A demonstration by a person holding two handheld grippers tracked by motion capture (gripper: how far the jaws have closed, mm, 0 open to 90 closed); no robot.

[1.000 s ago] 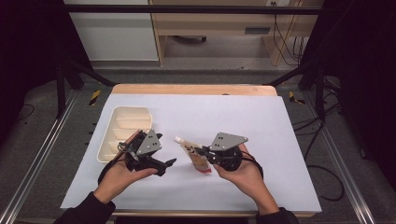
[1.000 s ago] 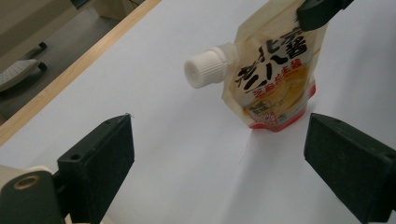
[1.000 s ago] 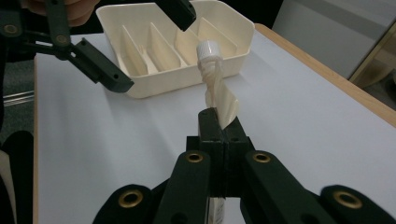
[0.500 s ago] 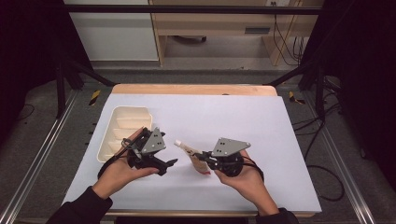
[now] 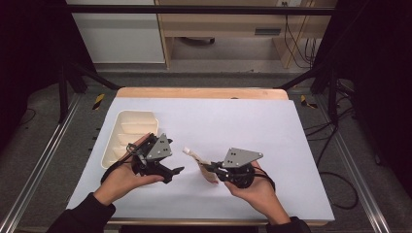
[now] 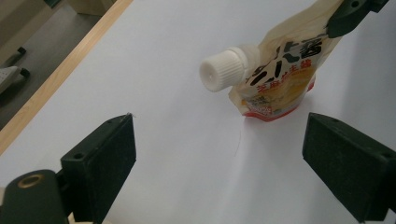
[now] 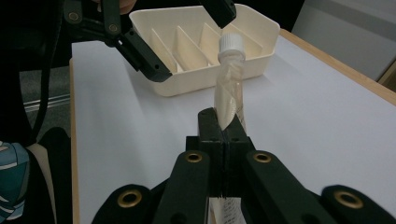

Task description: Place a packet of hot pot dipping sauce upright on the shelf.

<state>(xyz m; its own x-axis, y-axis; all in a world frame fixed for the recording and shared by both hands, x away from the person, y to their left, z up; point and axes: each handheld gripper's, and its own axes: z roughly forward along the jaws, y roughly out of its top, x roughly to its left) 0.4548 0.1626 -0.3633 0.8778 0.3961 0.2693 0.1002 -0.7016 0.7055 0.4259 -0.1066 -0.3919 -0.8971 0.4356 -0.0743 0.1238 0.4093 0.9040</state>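
Observation:
A beige spouted sauce pouch (image 5: pixel 201 166) with a white screw cap (image 6: pixel 222 69) and black and red print hangs just above the white table. My right gripper (image 5: pixel 212 170) is shut on the pouch (image 7: pixel 228 100), pinching its flat edge, with the cap pointing toward the left gripper. My left gripper (image 5: pixel 176 171) stands open a short way left of the pouch (image 6: pixel 280 70). Nothing lies between its wide black pads (image 6: pixel 107 149). The pouch's lower corner sits close to the tabletop in the left gripper view.
A cream divided tray (image 5: pixel 127 136) with several narrow compartments lies at the table's left (image 7: pixel 205 42), behind the left hand. The white sheet (image 5: pixel 272 126) covers the table, with a wooden edge (image 5: pixel 201 92) at the far side. Black frame posts stand around it.
The right gripper with the pouch has shifted slightly left and toward the front edge. The left gripper has barely moved.

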